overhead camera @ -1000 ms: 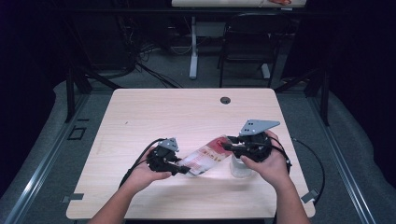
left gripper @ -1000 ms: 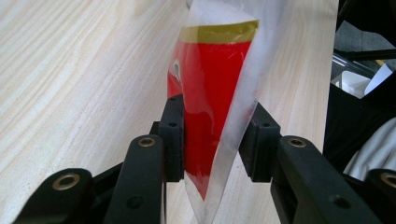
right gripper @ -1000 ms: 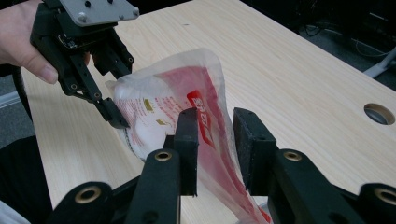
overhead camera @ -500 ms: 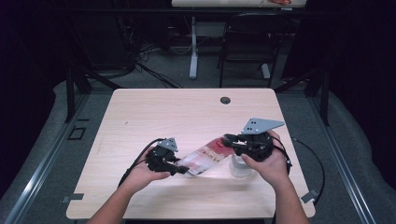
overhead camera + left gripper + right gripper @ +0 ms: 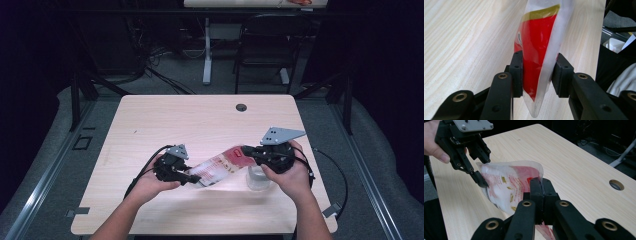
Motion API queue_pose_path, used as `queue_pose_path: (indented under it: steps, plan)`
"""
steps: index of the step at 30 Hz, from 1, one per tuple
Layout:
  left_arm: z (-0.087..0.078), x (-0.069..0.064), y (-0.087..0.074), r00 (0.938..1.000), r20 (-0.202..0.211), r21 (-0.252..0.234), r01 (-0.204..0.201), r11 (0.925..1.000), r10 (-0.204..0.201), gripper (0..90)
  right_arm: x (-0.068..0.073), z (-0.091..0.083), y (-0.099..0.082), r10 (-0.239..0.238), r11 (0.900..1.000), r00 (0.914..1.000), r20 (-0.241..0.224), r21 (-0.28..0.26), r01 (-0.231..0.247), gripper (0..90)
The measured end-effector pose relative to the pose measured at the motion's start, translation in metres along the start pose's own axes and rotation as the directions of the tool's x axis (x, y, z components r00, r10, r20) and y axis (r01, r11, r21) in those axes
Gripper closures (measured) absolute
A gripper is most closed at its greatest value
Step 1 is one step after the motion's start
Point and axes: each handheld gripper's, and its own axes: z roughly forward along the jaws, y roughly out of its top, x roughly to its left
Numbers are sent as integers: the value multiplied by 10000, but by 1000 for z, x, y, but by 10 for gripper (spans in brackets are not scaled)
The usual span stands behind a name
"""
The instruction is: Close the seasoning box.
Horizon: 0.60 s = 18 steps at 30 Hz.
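- Two tools share one red-and-white plastic pouch, which hangs stretched in the air above the near middle of the table, between the person's hands.
- Left tool is clamped on the pouch's lower end; in the left gripper view its pads squeeze the film from both sides, with a small corner of the pouch poking out below them.
- Right tool is pressed together on the pouch's upper edge, its jaws meeting with only the film between them.
- To do this step well, I judge that both grips should stay firm and the pull even, since thin film can slip out or tear at the pinch points; the right grip sits close to the edge, so it looks the weaker one.
- Just under the right hand stands a clear small jar, touching the table; lowering that hand carelessly could knock it.
- Open room lies ahead: the far half of the table is bare apart from a cable hole near the back edge.
- Near edge of the table is close to both forearms, so moves are safer forward than back.
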Motion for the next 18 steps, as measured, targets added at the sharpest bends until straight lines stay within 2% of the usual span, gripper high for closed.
queue_pose_path:
  steps: [4,6,7,9,18]
  plan:
    - [-3,-1,2,10000,62,-87,-24,10000,25,664,-2,-2,-1,85,10000,10000,-7,31,-85,899]
    - [-5,-1,3,10000,-52,-25,-65,10000,65,665,-3,-4,-2,117,9999,9999,-10,52,-117,899]
    - [-5,-1,4,10000,46,-131,-65,9999,66,665,-3,-4,-2,118,9999,9999,22,58,-119,899]
    - [-8,-2,6,9999,-65,-80,-117,9999,116,666,-3,-5,-3,110,9999,9999,92,85,-111,899]
    - [-17,-1,13,9998,-61,-270,-190,9995,189,670,-6,-9,-5,256,9995,9993,267,179,-261,899]
